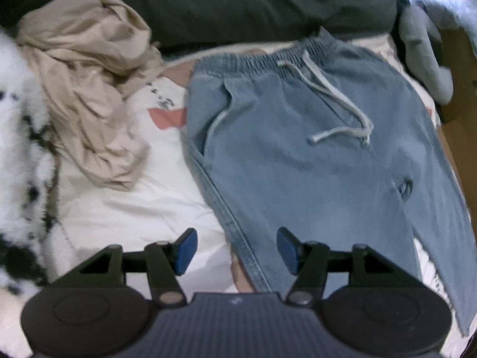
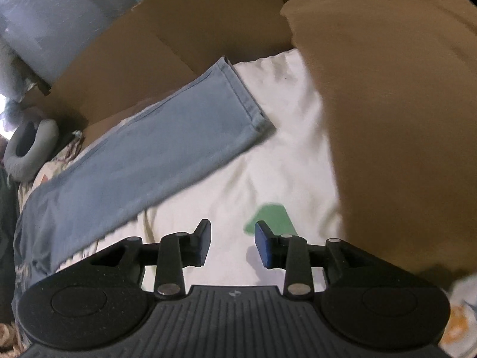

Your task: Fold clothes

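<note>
Light blue denim trousers (image 1: 313, 155) lie flat on the white bedsheet (image 1: 143, 203), elastic waistband and pale drawstring (image 1: 337, 110) at the far end. My left gripper (image 1: 237, 250) hovers open over the trousers' left side seam, nothing between its blue pads. In the right wrist view one trouser leg (image 2: 155, 155) stretches diagonally, its hem (image 2: 244, 95) at the far end. My right gripper (image 2: 232, 246) is open above the bare sheet (image 2: 268, 164), to the right of that leg, holding nothing.
A crumpled beige garment (image 1: 86, 80) lies left of the trousers, with a white fluffy black-spotted item (image 1: 21, 155) at the far left. A dark green cushion (image 1: 238, 3) backs the bed. A large brown cloth (image 2: 393, 119) fills the right; brown cardboard (image 2: 167, 35) and a grey ring-shaped pillow (image 2: 26, 149) lie beyond.
</note>
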`<action>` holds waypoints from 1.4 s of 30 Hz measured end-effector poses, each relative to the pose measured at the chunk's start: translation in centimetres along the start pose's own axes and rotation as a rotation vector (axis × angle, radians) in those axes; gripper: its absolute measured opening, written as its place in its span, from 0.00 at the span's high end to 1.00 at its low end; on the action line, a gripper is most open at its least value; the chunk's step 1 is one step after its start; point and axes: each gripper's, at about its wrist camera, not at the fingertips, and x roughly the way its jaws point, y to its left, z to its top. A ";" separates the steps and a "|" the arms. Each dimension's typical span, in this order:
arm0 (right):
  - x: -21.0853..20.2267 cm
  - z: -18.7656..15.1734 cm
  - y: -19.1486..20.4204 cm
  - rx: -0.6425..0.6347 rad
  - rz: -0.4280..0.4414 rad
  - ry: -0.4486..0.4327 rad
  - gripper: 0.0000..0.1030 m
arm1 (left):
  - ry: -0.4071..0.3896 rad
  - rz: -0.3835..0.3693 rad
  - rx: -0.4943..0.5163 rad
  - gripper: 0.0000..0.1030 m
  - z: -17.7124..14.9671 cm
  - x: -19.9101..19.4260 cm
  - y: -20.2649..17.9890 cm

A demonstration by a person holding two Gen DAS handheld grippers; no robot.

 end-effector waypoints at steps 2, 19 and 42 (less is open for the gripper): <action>1.5 0.8 0.2 0.010 -0.011 -0.004 0.64 | 0.008 -0.003 0.017 0.40 -0.2 0.9 -0.4; 9.6 6.0 -0.6 0.071 -0.092 -0.081 0.63 | 0.028 -0.006 0.050 0.40 -1.2 5.6 -2.9; 10.1 10.2 -0.8 -0.012 -0.250 -0.080 0.91 | 0.015 0.033 0.070 0.40 -0.3 7.1 -2.7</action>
